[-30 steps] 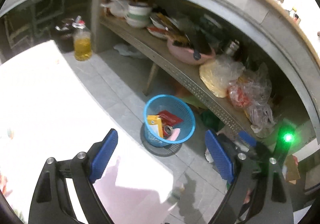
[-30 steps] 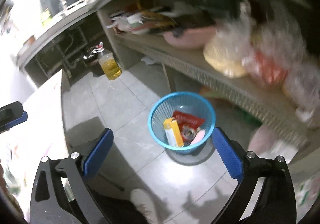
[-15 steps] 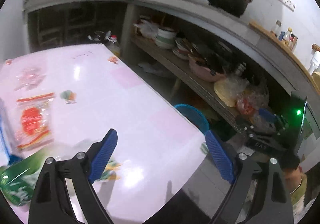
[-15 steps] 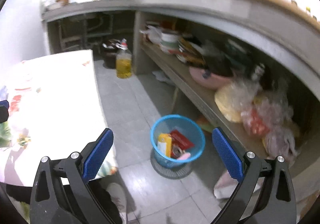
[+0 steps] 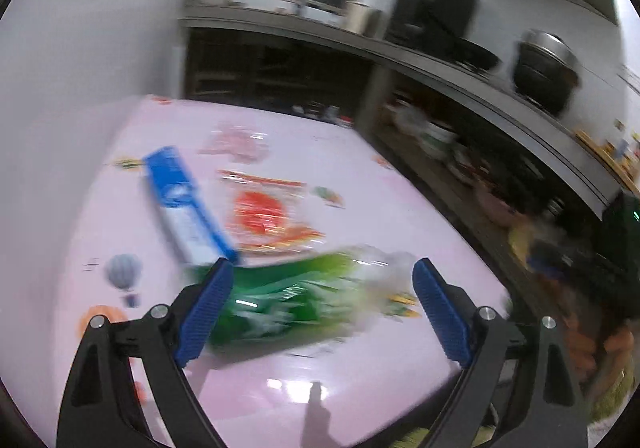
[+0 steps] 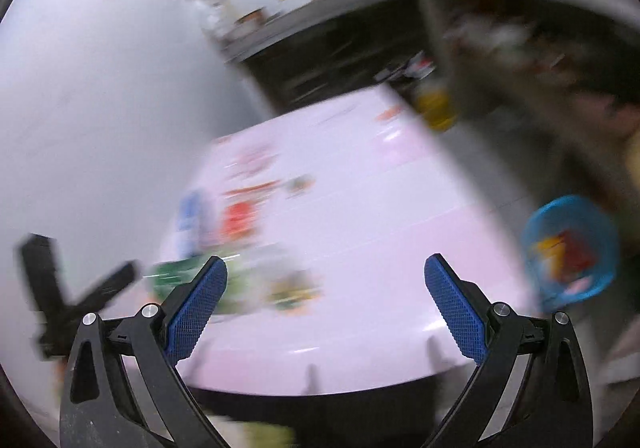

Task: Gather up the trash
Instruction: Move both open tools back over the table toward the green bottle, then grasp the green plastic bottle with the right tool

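A crumpled green plastic bag [image 5: 292, 300] lies on the pink table [image 5: 360, 216], just ahead of my open left gripper [image 5: 320, 304], whose jaws stand wide and hold nothing. Behind the bag lie a blue and white box [image 5: 184, 208] and a clear wrapper with a red print [image 5: 264, 214]. My right gripper [image 6: 324, 300] is open and empty above the table's near edge [image 6: 360, 364]. The right wrist view is blurred; it shows the green bag [image 6: 180, 276] at the left and the blue trash basket [image 6: 568, 252] with wrappers inside on the floor at the right.
A grey wall [image 5: 80, 48] borders the table's left side. A long counter [image 5: 440, 60] with a dark pot [image 5: 544, 76] and a cluttered shelf below runs along the right. The left gripper's black frame [image 6: 60, 296] shows at the left of the right wrist view.
Both grippers have swung left, away from the blue basket and toward the table. The green bag now lies right in front of the left gripper. Both stay open.
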{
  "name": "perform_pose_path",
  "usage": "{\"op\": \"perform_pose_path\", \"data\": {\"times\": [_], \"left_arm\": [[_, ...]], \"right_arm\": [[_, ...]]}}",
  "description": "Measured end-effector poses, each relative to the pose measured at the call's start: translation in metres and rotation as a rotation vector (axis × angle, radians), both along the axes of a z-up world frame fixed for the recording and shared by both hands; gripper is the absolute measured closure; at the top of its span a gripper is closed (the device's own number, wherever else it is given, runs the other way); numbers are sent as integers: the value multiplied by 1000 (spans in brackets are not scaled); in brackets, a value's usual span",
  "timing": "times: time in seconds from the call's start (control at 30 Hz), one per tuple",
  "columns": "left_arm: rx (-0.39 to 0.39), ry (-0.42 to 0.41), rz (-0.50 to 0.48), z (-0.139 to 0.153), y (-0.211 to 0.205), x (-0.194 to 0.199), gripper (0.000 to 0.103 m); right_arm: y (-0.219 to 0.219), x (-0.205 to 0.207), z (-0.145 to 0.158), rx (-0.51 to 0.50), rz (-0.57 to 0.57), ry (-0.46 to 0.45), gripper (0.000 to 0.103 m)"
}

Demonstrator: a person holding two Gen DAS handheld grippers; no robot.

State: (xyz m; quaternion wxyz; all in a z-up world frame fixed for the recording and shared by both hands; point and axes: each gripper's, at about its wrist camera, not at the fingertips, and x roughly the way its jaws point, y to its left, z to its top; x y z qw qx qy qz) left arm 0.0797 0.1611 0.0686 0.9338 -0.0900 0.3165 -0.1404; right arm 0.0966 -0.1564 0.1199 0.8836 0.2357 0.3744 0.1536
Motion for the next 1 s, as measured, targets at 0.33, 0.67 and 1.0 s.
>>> {"op": "perform_pose_path", "data": {"times": [0.33, 0.67, 1.0], "left_arm": [[-137, 174, 93, -42, 51, 53, 32], [-247, 251, -195, -54, 18, 20, 33], [-299, 324, -470, -65, -66, 4, 33]], "right_arm": [[62, 44, -33, 267, 134, 217, 23], [60, 51, -47, 265, 75, 277, 24], [36, 84, -50, 148, -26, 298, 18]]}}
